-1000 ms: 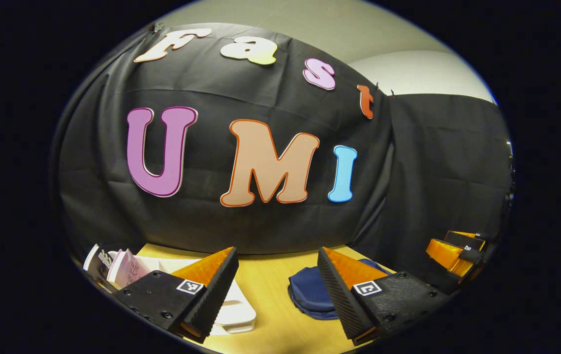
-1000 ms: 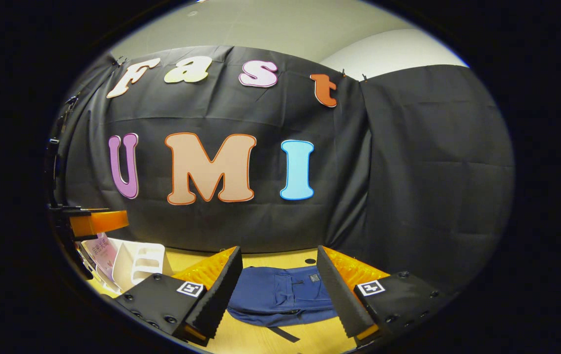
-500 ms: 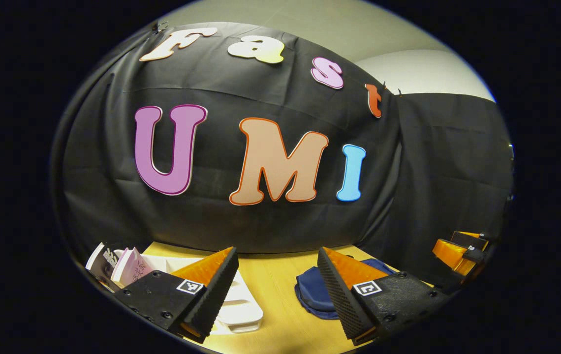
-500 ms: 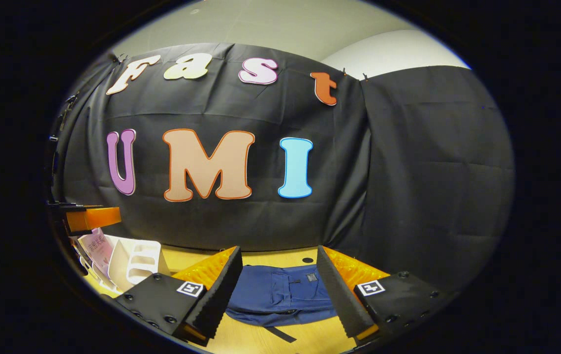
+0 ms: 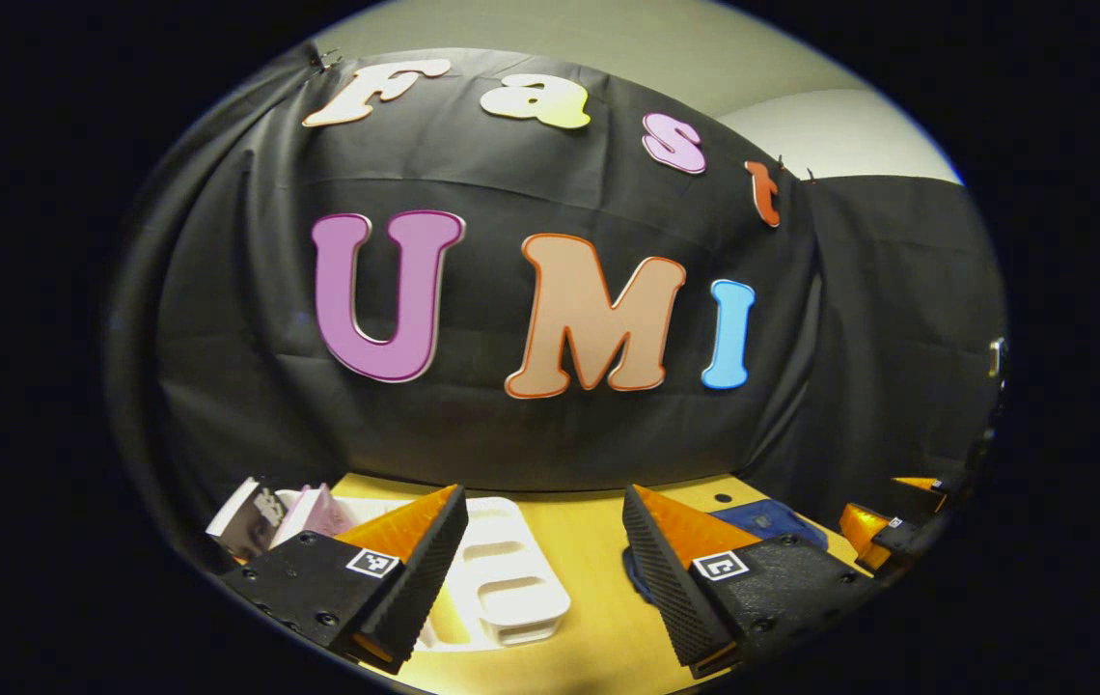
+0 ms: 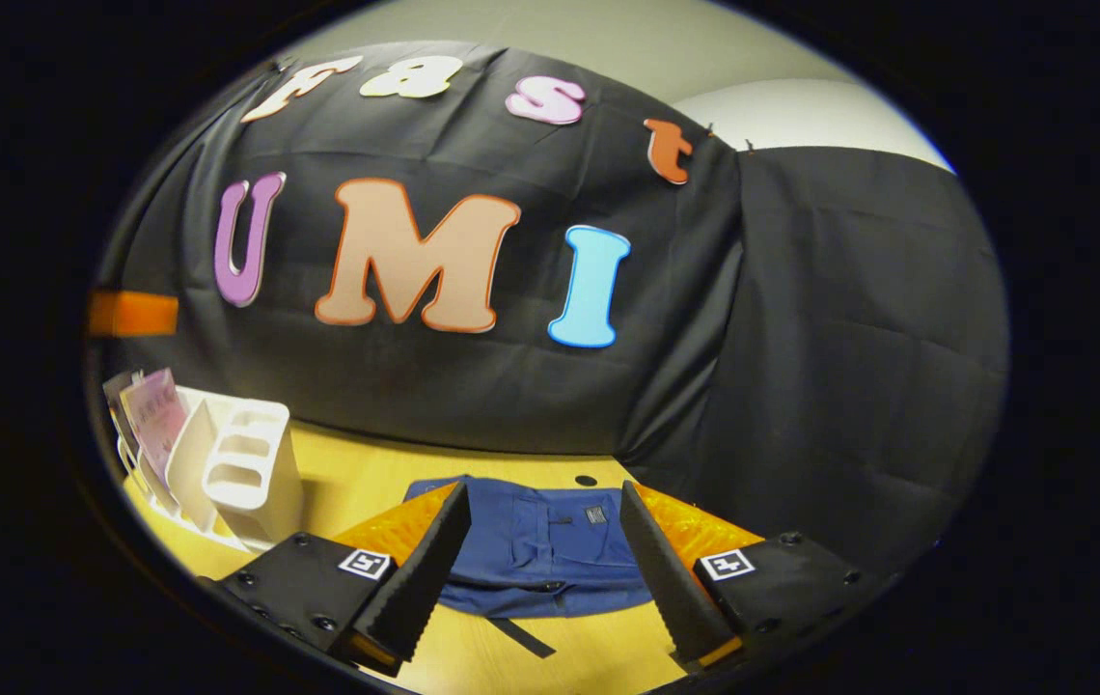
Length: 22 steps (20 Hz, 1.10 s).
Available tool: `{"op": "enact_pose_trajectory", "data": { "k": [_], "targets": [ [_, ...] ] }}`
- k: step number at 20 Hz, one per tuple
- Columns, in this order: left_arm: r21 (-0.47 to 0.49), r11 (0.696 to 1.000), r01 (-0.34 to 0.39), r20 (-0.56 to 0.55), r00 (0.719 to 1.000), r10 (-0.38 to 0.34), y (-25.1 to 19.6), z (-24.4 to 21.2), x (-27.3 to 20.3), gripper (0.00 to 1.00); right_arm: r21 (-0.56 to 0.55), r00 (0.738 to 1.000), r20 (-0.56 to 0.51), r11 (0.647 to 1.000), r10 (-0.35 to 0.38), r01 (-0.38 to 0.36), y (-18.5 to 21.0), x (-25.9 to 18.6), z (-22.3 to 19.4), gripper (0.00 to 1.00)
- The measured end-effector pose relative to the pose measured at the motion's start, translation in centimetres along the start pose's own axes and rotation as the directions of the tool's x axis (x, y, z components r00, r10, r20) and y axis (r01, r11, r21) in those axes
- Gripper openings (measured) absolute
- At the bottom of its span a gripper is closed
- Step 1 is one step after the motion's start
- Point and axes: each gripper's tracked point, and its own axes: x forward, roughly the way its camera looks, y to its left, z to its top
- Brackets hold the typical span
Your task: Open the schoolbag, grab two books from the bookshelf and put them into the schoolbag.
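Lying flat on the yellow tabletop [image 6: 347, 483], the blue schoolbag [image 6: 540, 550] sits closed just ahead of the right tool [image 6: 540, 569], whose jaws stand wide and hold nothing. The left tool [image 5: 545, 569] is equally wide and empty, with the white bookshelf [image 5: 511, 579] and its books [image 5: 314, 512] beside its left finger.

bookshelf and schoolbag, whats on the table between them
Nothing: in the right gripper view, only bare wooden table separates the white bookshelf from the blue schoolbag.
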Motion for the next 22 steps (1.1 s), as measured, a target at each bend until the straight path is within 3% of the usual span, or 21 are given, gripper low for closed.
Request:
{"op": "enact_pose_trajectory", "data": {
  "k": [1,4,10,15,19,22],
  "targets": [
    [0.008,1.000,-0.025,-0.004,1.000,0.025,1.1,0.0,-0.5,0.91,-0.039,1.000,-0.017,0.999,0.008,-0.008,0.7,0.2,-1.1,0.99],
    [0.009,0.996,-0.089,-0.013,0.996,0.089,3.7,-0.5,-1.8,0.94,-0.154,0.998,-0.058,0.988,0.017,-0.026,2.4,0.9,-4.6,0.99],
    [0.036,0.981,-0.188,-0.034,0.981,0.190,8.0,-1.0,-3.2,0.91,-0.371,0.993,-0.119,0.928,-0.016,-0.030,4.2,4.2,-11.4,1.00],
    [0.058,0.974,-0.217,-0.061,0.973,0.221,9.4,-1.6,-2.9,0.94,-0.585,0.993,-0.092,0.811,-0.069,0.002,4.8,6.7,-14.3,1.00],
    [0.080,0.971,-0.227,-0.083,0.969,0.233,10.0,-2.2,-2.3,0.94,-0.695,0.996,-0.071,0.719,-0.046,-0.016,6.6,8.2,-15.8,0.98],
    [0.084,0.969,-0.232,-0.086,0.967,0.239,10.2,-2.3,-1.5,0.94,-0.735,0.997,-0.067,0.677,-0.027,-0.031,7.6,9.6,-16.7,0.98]
  ]
}}
